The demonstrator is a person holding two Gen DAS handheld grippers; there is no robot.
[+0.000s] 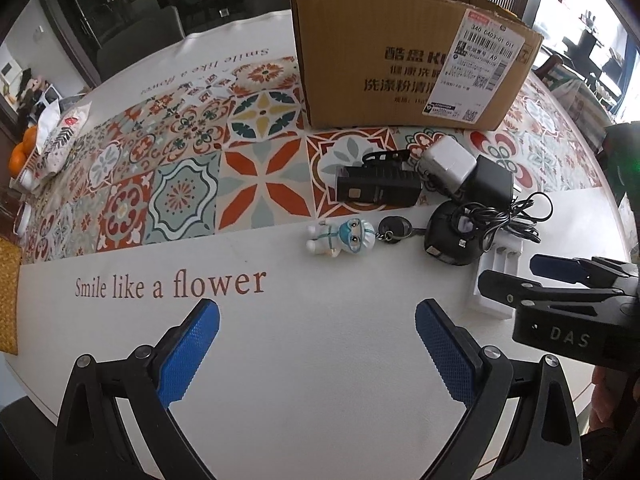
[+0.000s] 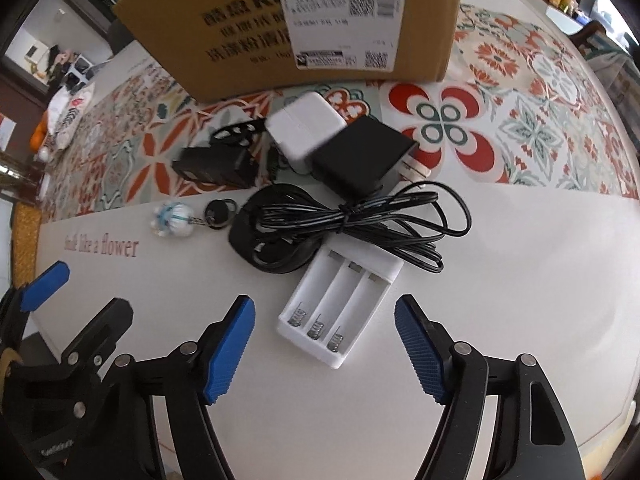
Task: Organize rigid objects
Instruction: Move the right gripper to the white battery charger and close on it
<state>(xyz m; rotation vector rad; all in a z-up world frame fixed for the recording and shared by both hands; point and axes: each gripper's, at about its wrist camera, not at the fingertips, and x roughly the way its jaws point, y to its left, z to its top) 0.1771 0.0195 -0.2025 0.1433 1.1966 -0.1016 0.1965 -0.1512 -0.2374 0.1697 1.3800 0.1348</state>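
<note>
A pile of small objects lies in front of a cardboard box: a white battery charger, a black adapter with a bundled black cord, a white cube adapter, a black device, a round black object and a doll keychain. My right gripper is open, its fingers to either side of the near end of the charger. My left gripper is open and empty over bare white tablecloth, left of the pile.
The table carries a patterned cloth with "Smile like a flower" printed on it. A bag and oranges sit at the far left edge. The table's right edge is close to the right gripper.
</note>
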